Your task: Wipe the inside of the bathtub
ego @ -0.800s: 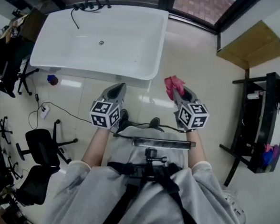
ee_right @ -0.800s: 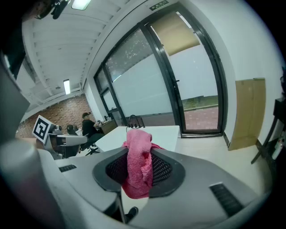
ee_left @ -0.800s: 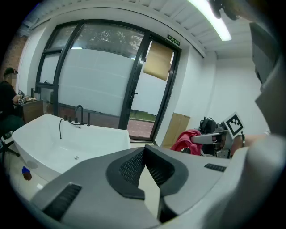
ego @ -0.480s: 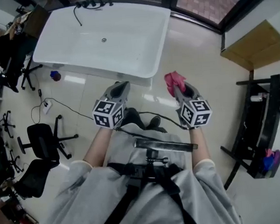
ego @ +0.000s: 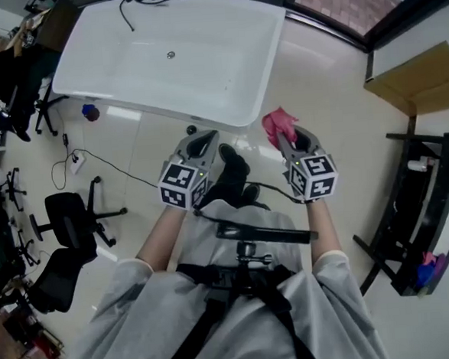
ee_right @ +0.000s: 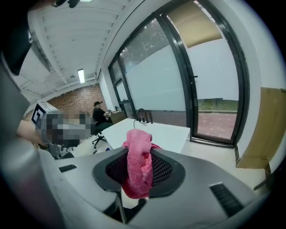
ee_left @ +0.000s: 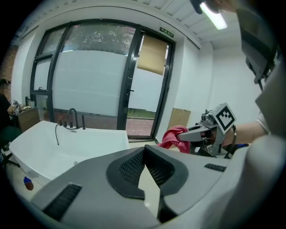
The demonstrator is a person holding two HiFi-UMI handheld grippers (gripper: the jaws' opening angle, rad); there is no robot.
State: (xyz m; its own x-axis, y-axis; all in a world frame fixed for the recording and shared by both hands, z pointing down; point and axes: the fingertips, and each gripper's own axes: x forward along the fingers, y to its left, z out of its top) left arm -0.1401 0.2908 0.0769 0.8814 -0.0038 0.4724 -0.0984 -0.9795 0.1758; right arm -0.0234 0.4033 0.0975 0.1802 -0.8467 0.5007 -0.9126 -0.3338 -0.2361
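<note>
Jaws of the right gripper (ego: 286, 137) clamp the pink cloth (ego: 279, 123); those of the left gripper (ego: 201, 143) meet, empty. The bathtub (ego: 226, 98) stands ahead, apart. Seemingly pinched by one fold, the cloth could slip during wiping.

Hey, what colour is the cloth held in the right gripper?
Pink. The cloth shows best in the right gripper view.

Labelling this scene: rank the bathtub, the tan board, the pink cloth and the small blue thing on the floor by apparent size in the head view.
1. bathtub
2. tan board
3. pink cloth, nearer the camera, so inflated
4. small blue thing
</note>
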